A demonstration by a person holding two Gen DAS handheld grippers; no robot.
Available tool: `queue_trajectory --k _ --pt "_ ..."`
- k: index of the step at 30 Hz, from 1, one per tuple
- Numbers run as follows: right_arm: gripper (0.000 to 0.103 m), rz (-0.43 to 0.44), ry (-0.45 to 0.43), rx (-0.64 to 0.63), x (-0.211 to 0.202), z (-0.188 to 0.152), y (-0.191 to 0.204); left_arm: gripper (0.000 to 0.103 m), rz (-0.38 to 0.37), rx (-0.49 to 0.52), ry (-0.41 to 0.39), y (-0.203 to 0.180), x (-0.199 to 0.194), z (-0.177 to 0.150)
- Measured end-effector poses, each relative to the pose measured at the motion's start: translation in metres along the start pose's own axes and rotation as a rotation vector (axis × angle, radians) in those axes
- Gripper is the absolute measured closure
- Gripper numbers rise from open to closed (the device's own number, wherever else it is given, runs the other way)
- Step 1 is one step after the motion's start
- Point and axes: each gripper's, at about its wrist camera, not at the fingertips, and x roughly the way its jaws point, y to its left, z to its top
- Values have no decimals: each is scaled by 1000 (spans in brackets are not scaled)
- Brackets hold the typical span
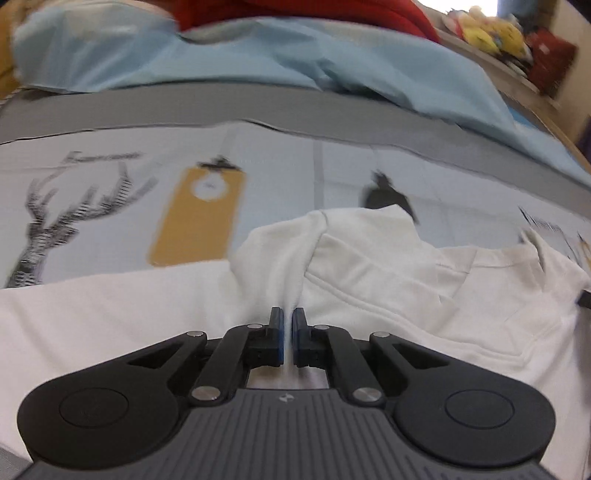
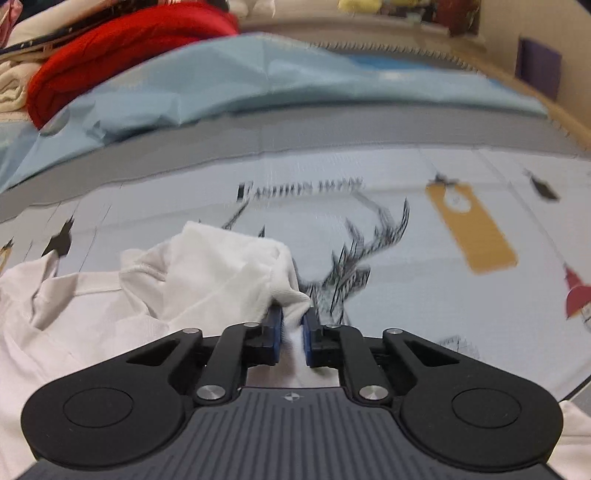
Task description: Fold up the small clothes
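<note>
A small white garment [image 1: 369,273] lies crumpled on a printed cloth with a deer drawing and a mustard tag shape [image 1: 201,214]. In the left wrist view my left gripper [image 1: 288,319] is shut on a pinched ridge of the white fabric near a seam. The right wrist view shows the same white garment [image 2: 207,273] bunched up at left. There my right gripper [image 2: 292,323] is shut on a thick fold of that fabric, which bulges out above the blue pads.
Behind the printed cloth [image 2: 406,236] runs a grey band, then a light blue sheet [image 1: 221,55] and a red bundle [image 2: 122,51] on a pile of other textiles. Yellow and red items [image 1: 491,33] sit at the far right by a wooden edge.
</note>
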Motion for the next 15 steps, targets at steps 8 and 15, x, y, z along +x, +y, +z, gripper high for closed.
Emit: queue_trajectory --k 8,15 --pt "81 -107 -36 22 -1 4 0 97 -45 -52 -100 3 -29 19" --pt "73 -60 -17 -9 -23 -5 -8 93 -120 -40 140 2 -3 5"
